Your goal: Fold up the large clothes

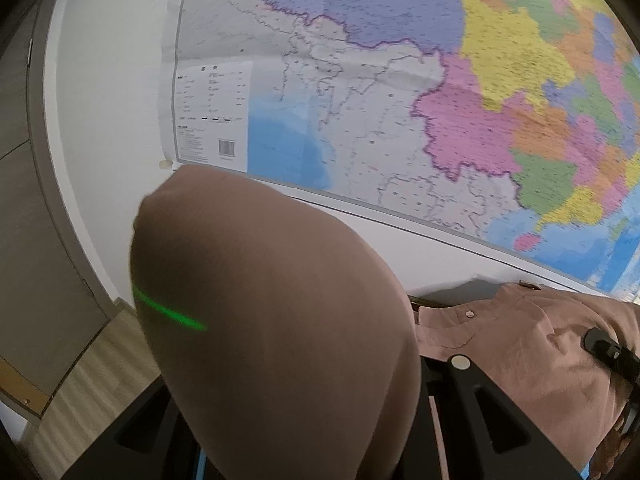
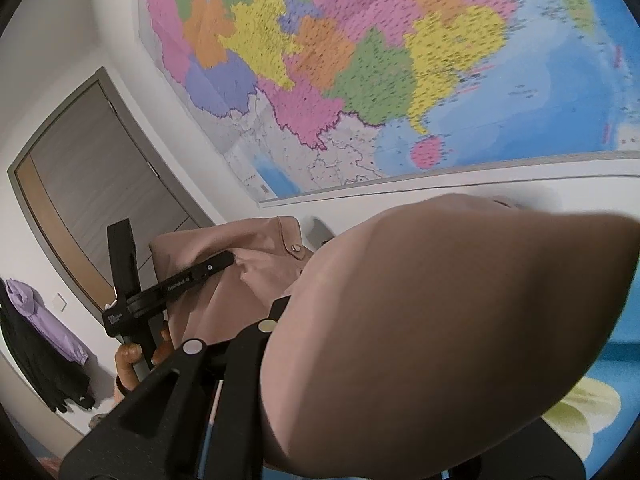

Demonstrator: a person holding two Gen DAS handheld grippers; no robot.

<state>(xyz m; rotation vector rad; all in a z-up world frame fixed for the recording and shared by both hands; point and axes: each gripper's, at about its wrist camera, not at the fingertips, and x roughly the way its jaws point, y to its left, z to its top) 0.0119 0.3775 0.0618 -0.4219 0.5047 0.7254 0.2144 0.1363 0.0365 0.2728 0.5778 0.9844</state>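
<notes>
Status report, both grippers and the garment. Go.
Left gripper shut on pink garment, held aloft. Right gripper, fabric draped over its fingers, jaws hidden. Wall map behind. Nothing seen in the way.

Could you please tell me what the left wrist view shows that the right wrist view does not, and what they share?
Only the left wrist view shows the map's white legend box with a barcode and a green light line across the cloth. Only the right wrist view shows the left gripper held by a hand, a purple garment hanging by the door, and a blue surface with a pale flower. Both show the pink garment, the wall map and the door.
</notes>
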